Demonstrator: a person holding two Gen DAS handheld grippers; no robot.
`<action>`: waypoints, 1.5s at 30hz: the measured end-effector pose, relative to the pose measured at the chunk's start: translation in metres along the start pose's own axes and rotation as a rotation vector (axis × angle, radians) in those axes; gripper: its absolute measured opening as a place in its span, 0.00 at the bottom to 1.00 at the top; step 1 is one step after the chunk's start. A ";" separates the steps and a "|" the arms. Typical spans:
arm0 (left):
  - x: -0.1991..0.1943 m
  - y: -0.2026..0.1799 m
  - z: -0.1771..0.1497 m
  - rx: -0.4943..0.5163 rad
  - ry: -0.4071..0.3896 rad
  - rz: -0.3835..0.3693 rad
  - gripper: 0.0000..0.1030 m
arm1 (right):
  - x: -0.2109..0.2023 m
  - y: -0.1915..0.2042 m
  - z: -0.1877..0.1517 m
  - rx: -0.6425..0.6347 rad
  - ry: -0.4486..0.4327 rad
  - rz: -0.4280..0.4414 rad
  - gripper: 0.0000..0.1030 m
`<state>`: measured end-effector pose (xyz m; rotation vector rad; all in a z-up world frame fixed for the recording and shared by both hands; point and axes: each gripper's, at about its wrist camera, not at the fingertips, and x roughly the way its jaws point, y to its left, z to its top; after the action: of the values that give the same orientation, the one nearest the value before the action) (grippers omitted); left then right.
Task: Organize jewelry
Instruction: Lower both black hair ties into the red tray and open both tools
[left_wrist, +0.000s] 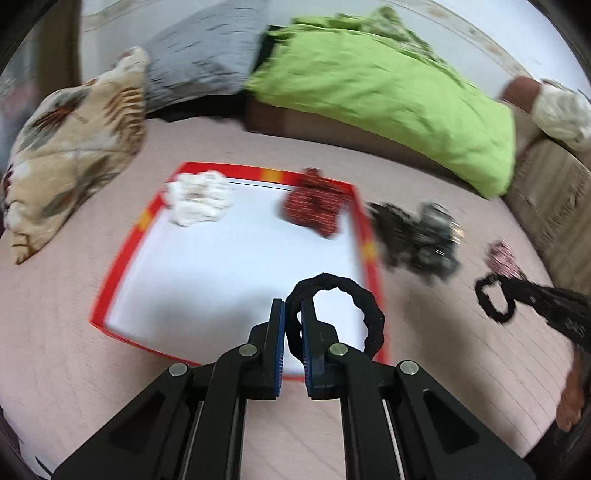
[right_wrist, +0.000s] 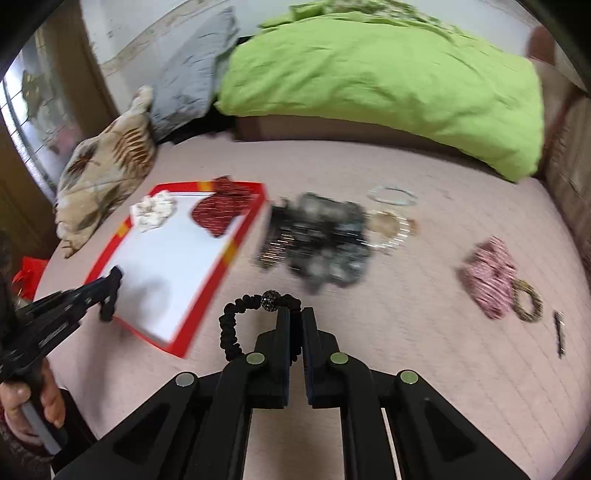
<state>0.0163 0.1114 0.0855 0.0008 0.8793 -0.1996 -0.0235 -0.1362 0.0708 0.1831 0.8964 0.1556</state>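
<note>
You are holding a plain black hair tie (left_wrist: 334, 314) in your left gripper (left_wrist: 293, 314) over the red tray's (left_wrist: 236, 170) near corner, ready to drop beside the scrunchies; your right gripper (right_wrist: 295, 321) is pinching a beaded hair tie (right_wrist: 258, 314) above the bed (right_wrist: 424, 332).

There are two black hair ties, one (left_wrist: 334, 314) with a plain band and one (right_wrist: 258, 317) with a bead. There are four scrunchies: one white (right_wrist: 153, 211), one red (right_wrist: 221, 210), one dark grey (right_wrist: 321, 243) and one pink (right_wrist: 489, 275). I count one red box (right_wrist: 207, 302), three pillows and two grippers.
</note>
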 end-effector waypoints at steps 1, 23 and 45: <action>0.003 0.008 0.003 -0.012 -0.002 0.012 0.08 | 0.003 0.007 0.001 -0.008 0.002 0.009 0.06; 0.089 0.126 0.039 -0.171 0.107 0.187 0.08 | 0.099 0.134 0.005 -0.179 0.147 0.125 0.06; 0.082 0.131 0.039 -0.213 0.044 0.189 0.29 | 0.096 0.132 -0.018 -0.255 0.164 0.059 0.10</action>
<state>0.1201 0.2224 0.0368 -0.1097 0.9355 0.0716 0.0139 0.0145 0.0167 -0.0421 1.0257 0.3415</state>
